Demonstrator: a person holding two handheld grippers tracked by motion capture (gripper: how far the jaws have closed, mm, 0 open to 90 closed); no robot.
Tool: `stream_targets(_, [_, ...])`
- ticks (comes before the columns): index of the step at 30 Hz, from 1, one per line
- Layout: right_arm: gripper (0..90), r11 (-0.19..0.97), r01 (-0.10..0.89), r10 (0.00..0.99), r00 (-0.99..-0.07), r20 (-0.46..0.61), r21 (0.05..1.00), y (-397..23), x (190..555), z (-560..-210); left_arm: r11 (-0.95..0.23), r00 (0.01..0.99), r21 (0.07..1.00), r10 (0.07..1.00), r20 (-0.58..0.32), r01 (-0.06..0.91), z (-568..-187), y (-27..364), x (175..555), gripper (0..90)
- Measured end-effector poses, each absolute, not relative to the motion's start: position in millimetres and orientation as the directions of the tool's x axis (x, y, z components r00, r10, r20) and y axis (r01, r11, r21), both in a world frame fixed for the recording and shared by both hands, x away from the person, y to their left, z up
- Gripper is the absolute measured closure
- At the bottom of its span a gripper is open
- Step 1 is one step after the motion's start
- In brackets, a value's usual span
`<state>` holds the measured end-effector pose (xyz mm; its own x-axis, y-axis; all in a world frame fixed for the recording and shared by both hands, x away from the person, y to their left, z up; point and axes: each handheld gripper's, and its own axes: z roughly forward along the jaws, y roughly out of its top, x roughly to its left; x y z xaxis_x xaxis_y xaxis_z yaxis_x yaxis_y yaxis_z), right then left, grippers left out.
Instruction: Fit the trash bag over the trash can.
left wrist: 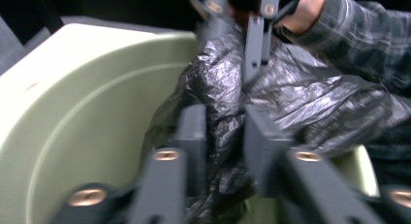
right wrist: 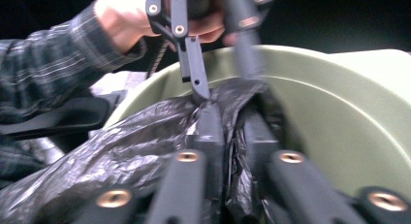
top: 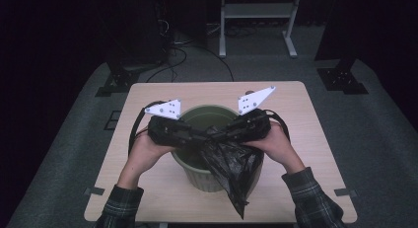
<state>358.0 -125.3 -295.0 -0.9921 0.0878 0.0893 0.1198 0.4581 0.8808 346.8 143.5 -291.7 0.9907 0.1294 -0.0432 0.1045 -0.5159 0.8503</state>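
Observation:
A crumpled black plastic bag [top: 231, 164] hangs over the front rim of an olive-green bin [top: 197, 113] in the middle of the table. Both grippers meet above the bin at the bag's top edge. My left gripper [top: 209, 135] comes in from the left and my right gripper [top: 220, 133] from the right. In the left gripper view my jaws [left wrist: 225, 132] clamp a fold of the bag [left wrist: 300, 103], with the right gripper [left wrist: 232, 64] just beyond. In the right gripper view my jaws [right wrist: 232, 122] pinch bunched bag film [right wrist: 126, 146] beside the bin wall [right wrist: 339, 112].
The light wooden table [top: 305, 139] has bare room on both sides of the bin. Behind it are a dark floor, cables and a white frame stand [top: 256, 20]. Plaid sleeves [top: 310, 198] enter from the bottom edge.

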Motion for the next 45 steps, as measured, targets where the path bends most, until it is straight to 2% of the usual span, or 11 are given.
stream_targets(2, [66.7, 0.454, 0.124, 0.1, -0.991, 0.088, 0.883, -127, 358, -295, -0.512, 0.989, 0.851, 0.137, -0.049, 0.113, -292, 145, 347, 81.6])
stream_targets(3, [57.6, 0.443, 0.132, 0.144, -0.987, 0.075, 0.887, -133, 359, -294, -0.51, 0.986, 0.852, 0.159, -0.039, 0.116, -292, 148, 345, 86.2])
stream_targets(9, [49.2, 0.396, 0.164, 0.217, -0.973, 0.081, 0.904, -164, 357, -295, -0.502, 0.975, 0.853, 0.219, -0.034, 0.142, -293, 161, 344, 85.9])
stream_targets(17, [47.7, 0.335, 0.222, 0.319, -0.941, 0.112, 0.916, -214, 354, -306, -0.496, 0.971, 0.854, 0.236, -0.04, 0.156, -296, 172, 342, 85.4])
stream_targets(27, [43.1, 0.311, 0.248, 0.296, -0.943, 0.155, 0.918, -214, 350, -319, -0.487, 0.968, 0.858, 0.248, -0.046, 0.165, -298, 177, 340, 84.9])
stream_targets(31, [57.1, 0.324, 0.253, 0.324, -0.935, 0.145, 0.911, -212, 350, -323, -0.492, 0.97, 0.856, 0.24, -0.043, 0.16, -297, 178, 338, 84.9])
stream_targets(32, [57.1, 0.324, 0.253, 0.324, -0.935, 0.145, 0.911, -212, 350, -323, -0.492, 0.97, 0.856, 0.24, -0.043, 0.16, -297, 178, 338, 84.9])
stream_targets(33, [66.7, 0.318, 0.249, 0.333, -0.933, 0.138, 0.915, -213, 350, -322, -0.494, 0.971, 0.855, 0.236, -0.042, 0.158, -297, 178, 337, 84.9])
stream_targets(35, [76.9, 0.316, 0.244, 0.334, -0.933, 0.134, 0.917, -214, 350, -321, -0.496, 0.971, 0.854, 0.234, -0.042, 0.156, -297, 178, 337, 84.9])
stream_targets(38, [87.3, 0.318, 0.235, 0.329, -0.936, 0.126, 0.919, -214, 351, -320, -0.498, 0.973, 0.853, 0.226, -0.045, 0.155, -298, 176, 335, 84.9])
stream_targets(45, [89.2, 0.309, 0.238, 0.354, -0.927, 0.121, 0.921, -203, 369, -312, -0.493, 0.976, 0.857, 0.211, -0.05, 0.151, -299, 174, 333, 84.9])
